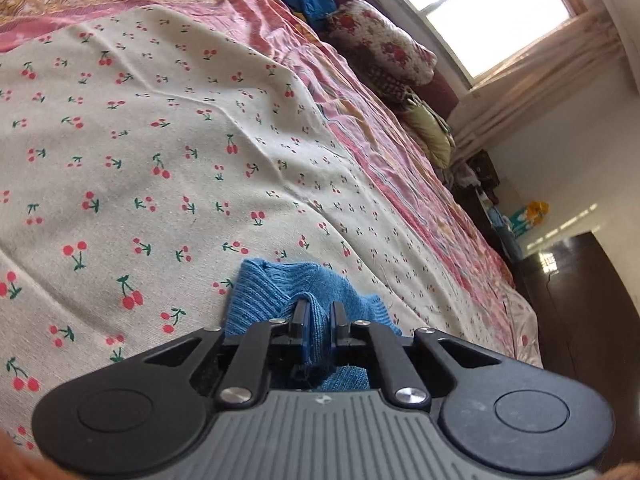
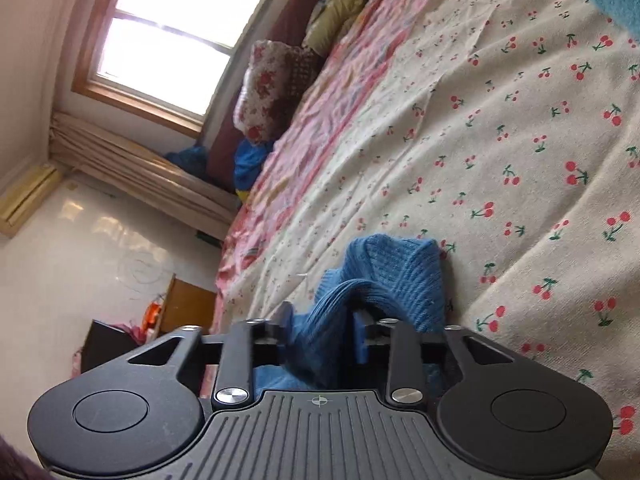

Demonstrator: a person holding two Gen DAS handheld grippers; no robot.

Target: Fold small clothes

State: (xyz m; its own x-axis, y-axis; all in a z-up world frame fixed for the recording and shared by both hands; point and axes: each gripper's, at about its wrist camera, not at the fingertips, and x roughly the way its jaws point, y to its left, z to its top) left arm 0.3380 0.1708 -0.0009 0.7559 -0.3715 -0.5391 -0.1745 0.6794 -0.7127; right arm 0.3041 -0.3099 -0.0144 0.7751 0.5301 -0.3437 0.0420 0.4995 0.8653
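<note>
Sunlight from a window [image 2: 168, 40] is washing over a bed spread with a cream cherry-print sheet [image 1: 140, 140], laid on a pink patterned cover [image 1: 380, 152], with floral pillows [image 1: 380, 48] piled toward the far end. I am working a small blue knitted garment [image 1: 272, 292], which is lying on the cherry sheet at the bottom centre of both wrist views, bunched up right at the tools. My left gripper [image 1: 320, 314] is clenching a fold of the knit, its fingers [image 1: 301, 312] pressed tight on the fabric with only the cloth between them. My right gripper [image 2: 320, 326] is standing with its fingers parted; a ridge of the blue knit is running up between them, and the blue pad [image 2: 360, 336] on the right side of the frame is sitting against the cloth, while on the other side I cannot tell whether the finger is touching. I am judging that the right end is being let go while the left end is being held, perhaps to set down a fold. My worry is that the loose knit is snagging on the right pad as I pull away, dragging the fold open; the left grip, being a thin pinch, could also be tugging the garment askew or rucking the sheet beneath it.
</note>
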